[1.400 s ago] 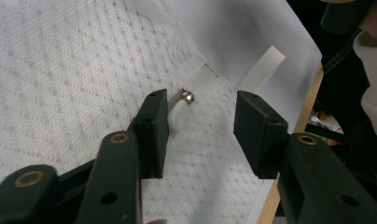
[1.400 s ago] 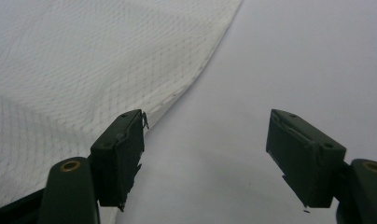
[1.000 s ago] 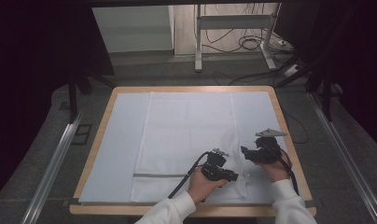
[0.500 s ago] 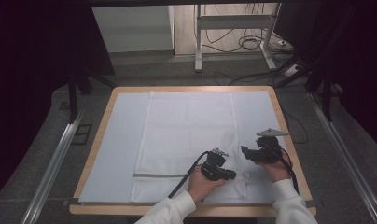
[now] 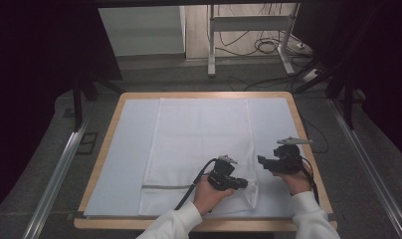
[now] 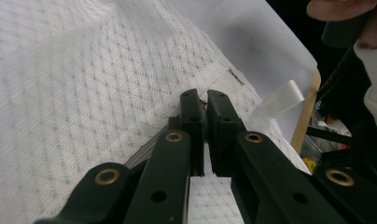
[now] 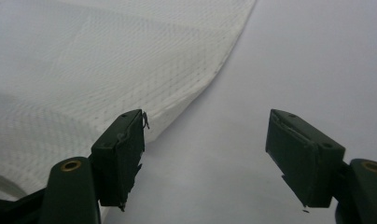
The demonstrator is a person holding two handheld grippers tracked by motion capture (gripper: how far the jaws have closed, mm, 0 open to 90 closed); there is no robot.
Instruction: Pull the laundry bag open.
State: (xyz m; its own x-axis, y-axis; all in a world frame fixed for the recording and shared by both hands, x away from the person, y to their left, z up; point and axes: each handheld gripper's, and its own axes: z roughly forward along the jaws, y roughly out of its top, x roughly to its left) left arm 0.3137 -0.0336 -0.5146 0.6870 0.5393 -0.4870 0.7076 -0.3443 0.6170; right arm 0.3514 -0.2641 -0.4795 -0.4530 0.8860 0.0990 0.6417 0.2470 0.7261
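Note:
A white woven cloth (image 5: 199, 139) with a grey stripe (image 5: 164, 187) near its front hem lies flat on the pale sheet (image 5: 129, 149) that covers the table. My left gripper (image 5: 245, 183) rests low on the cloth's front right corner. In the left gripper view its jaws (image 6: 200, 100) are pressed together, pinching a fold of the cloth (image 6: 84, 93). My right gripper (image 5: 261, 160) hovers just right of the cloth's right edge. In its own view, that gripper (image 7: 205, 135) stands open above the bare sheet, with the cloth's edge (image 7: 84, 70) beside its left fingertip (image 7: 123, 140).
The wooden table rim (image 5: 104, 149) frames the sheet. Metal rails (image 5: 54, 174) run along both sides of the table. A desk frame and cables (image 5: 268, 47) sit on the floor behind. A strip of clear tape (image 6: 280, 100) curls at the table's edge.
The left gripper has settled onto the cloth's front right corner, and the cloth there is slightly bunched. The right gripper has stayed where it was.

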